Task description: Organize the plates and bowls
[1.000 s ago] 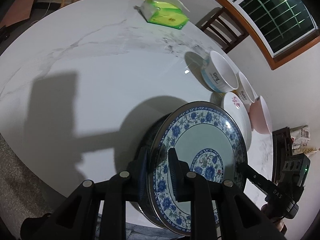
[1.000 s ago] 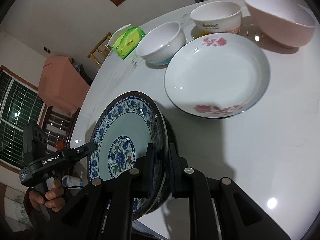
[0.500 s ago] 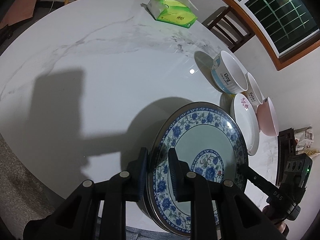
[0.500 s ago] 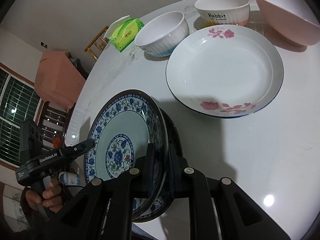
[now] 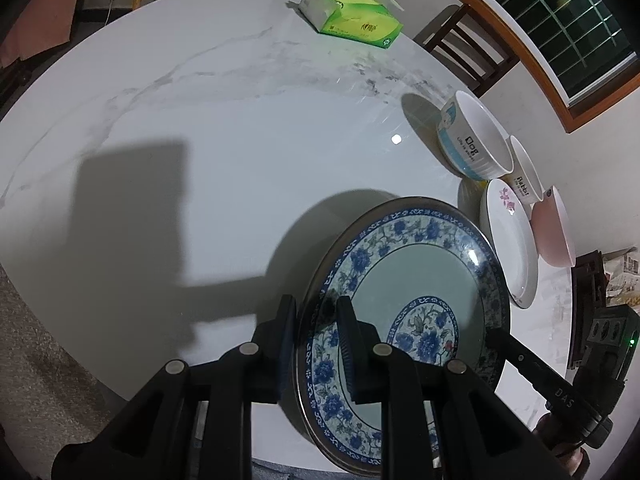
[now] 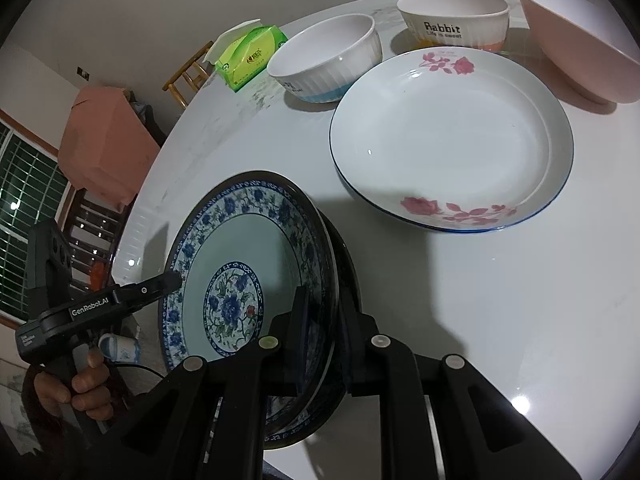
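Right now both claws pinch the blue floral plate, held tilted on edge above the near rim of the surface. In the right wrist view the right claw has its fingers pressed onto the plate's rim at lower centre of the frame, one finger on the patterned face, one behind. The left claw does the same on the opposite rim, lower centre of its own frame; in the right view it shows as the dark tip touching the plate's left edge. A darker second rim seems to sit right behind the plate, possibly another plate stacked with it; cannot tell for sure.

The key relation: the pink rose plate lies flat on the surface, up and right of the right claw in the right view, near but apart from the held plate. So the target stack spot, judging by the task, is on the right claw's side; the right hand is nearer. The held plate's face points left in that frame, away from the rose plate, so it likely needs levelling before it goes down.

Farther back: ribbed white bowl, Rabbit bowl, pink bowl along the top. Farthest, green tissue pack.
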Action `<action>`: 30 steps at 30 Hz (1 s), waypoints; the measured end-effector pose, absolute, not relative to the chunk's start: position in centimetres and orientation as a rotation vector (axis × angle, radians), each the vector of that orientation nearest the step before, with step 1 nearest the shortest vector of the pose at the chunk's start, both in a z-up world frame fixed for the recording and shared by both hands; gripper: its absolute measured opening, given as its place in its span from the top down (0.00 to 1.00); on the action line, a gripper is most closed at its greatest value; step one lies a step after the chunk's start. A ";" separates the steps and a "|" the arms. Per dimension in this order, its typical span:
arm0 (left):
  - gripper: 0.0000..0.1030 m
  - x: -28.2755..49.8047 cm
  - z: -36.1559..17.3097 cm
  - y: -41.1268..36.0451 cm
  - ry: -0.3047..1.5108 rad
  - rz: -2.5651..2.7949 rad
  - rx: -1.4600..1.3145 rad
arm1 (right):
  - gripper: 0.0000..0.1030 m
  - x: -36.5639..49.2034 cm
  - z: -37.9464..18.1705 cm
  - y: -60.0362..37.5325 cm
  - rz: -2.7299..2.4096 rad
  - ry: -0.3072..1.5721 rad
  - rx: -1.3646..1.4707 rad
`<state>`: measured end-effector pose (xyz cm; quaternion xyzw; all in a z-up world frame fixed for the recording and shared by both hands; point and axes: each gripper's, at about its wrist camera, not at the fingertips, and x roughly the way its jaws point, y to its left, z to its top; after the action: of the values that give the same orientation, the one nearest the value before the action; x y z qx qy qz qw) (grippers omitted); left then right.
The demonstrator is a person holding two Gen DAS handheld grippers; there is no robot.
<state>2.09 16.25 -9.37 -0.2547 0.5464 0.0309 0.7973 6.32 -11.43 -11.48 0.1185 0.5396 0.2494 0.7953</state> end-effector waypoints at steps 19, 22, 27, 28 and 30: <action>0.79 2.6 -9.2 15.7 1.185 0.099 -0.495 | 0.82 6.1 -11.4 -11.0 0.537 1.145 0.202; 0.79 2.6 -9.2 15.6 1.187 0.103 -0.484 | 0.79 6.0 -11.3 -10.8 0.536 1.144 0.185; 0.78 2.6 -9.1 15.4 1.193 0.112 -0.461 | 0.78 5.9 -11.2 -10.4 0.525 1.146 0.160; 0.78 2.6 -9.0 15.4 1.193 0.114 -0.456 | 0.78 5.9 -11.2 -10.3 0.522 1.148 0.154; 0.78 2.6 -9.0 15.3 1.192 0.117 -0.446 | 0.78 5.7 -11.2 -10.0 0.515 1.148 0.135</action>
<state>2.64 15.30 -9.01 -0.2081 0.5564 0.0544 0.8026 5.74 -10.01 -11.17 0.0629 0.5366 0.2405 0.8064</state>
